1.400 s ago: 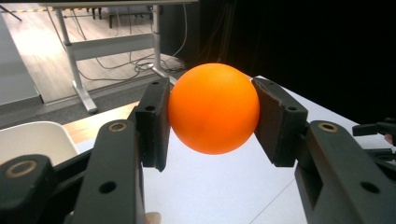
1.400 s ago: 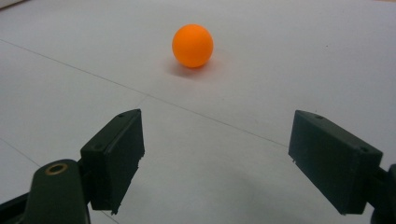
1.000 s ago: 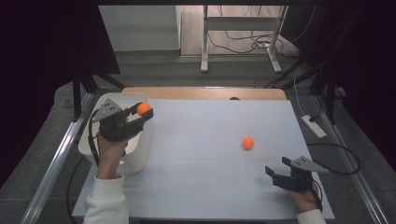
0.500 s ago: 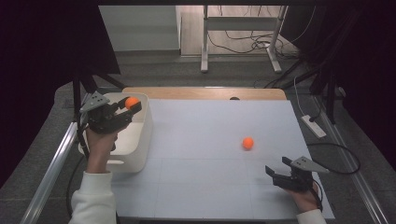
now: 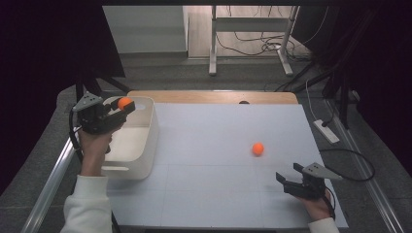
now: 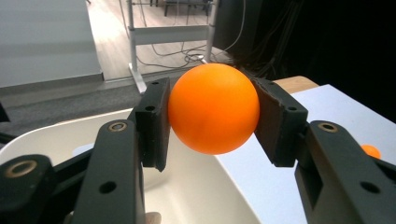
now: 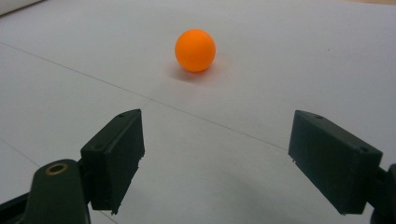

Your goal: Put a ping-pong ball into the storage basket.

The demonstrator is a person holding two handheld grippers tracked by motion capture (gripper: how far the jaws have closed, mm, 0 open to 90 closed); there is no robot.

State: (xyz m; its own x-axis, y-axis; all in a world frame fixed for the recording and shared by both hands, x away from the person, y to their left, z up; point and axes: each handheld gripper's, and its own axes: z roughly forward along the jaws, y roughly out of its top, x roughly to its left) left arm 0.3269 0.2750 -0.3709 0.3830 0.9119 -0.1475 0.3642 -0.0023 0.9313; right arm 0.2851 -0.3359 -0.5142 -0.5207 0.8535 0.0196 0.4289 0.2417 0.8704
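— What's changed on the table [image 5: 218, 145]?

— Start with the white bin [image 5: 141, 145] at its left edge. Your left gripper [image 5: 127, 108] has swung from the bin's near side across to its far corner, so the orange ball [image 5: 125, 102] it carries now hangs over the bin's open mouth. The jaws stay clamped on that ball, one pad on each side, as the left gripper view shows.

— So you're ready to drop it?

— I'd say so: part the jaws and it should fall inside.

— And the other hand?

— Your right gripper [image 5: 289, 177] hasn't moved; it rests near the front right corner with jaws wide apart and empty. The second ball [image 5: 258, 148] lies on the table just ahead of it, untouched, likely your next pick.
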